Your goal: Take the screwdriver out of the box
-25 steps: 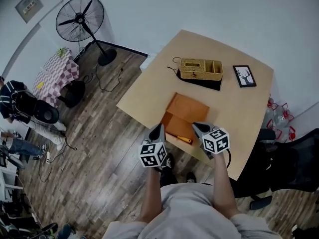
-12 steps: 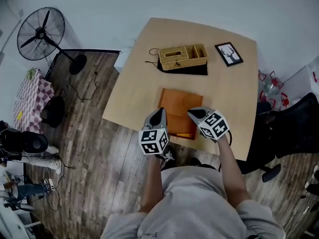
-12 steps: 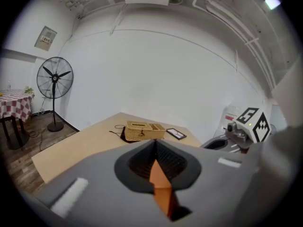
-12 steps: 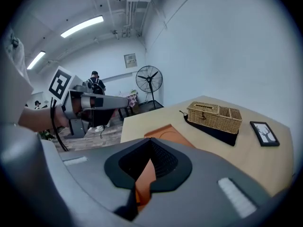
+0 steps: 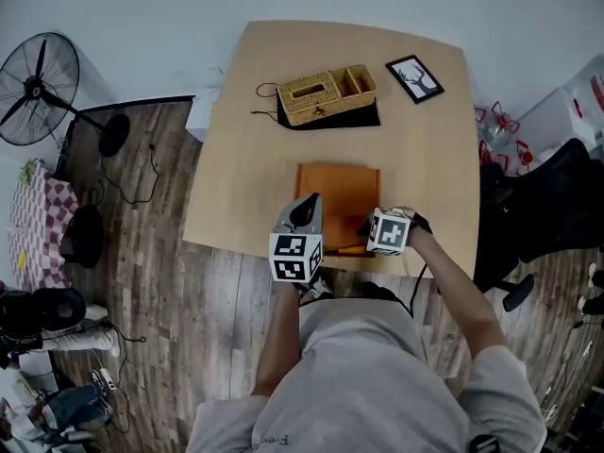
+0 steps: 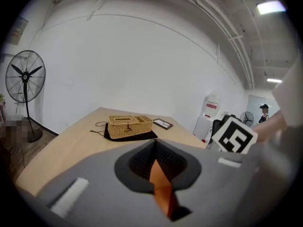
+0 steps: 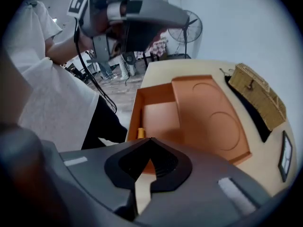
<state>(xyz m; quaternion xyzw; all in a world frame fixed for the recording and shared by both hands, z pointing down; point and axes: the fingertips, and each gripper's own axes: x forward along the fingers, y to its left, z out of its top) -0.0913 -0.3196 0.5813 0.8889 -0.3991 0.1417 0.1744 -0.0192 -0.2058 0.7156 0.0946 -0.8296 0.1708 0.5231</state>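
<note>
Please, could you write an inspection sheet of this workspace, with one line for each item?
Surface: tan wooden table, no spills seen.
Job's things: orange box lies open near the person's edge; screwdriver lies inside, yellow handle showing.
Clutter: wicker basket on a black cloth, and a framed picture, all at the far side.
Grippers: left gripper and right gripper both shut and empty, at the box's near end.
Cables: thin cord beside the basket; floor cable near the fan.
Surroundings: standing fan, black chair, wooden floor.

Head view steeply down over table [image 5: 241, 163]; gripper views low, close; all share box [image 5: 335, 192], basket [image 5: 326, 92].
</note>
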